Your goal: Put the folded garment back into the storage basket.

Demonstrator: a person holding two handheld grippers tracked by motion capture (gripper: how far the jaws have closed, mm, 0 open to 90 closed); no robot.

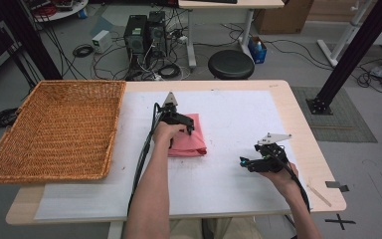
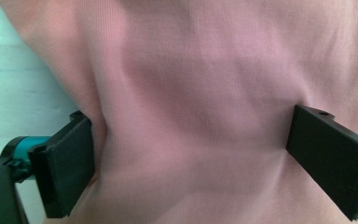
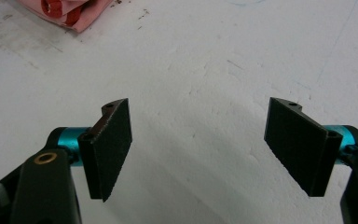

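Grey floor [image 1: 298, 64] w/ loose cables; two PC towers [image 1: 145, 34] by a white desk [image 1: 229, 5]; round black stool [image 1: 231, 63] behind the table; cardboard box [image 1: 283, 17] far right; black frame post [image 1: 350, 55].

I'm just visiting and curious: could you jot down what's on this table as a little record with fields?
Cloth: folded pink cloth on the white table cover
Left tongs: open, jaws wide apart, pressed onto the cloth
Right tongs: open, over bare cover, apart from the cloth
Basket: wicker basket at the table's left, nothing inside
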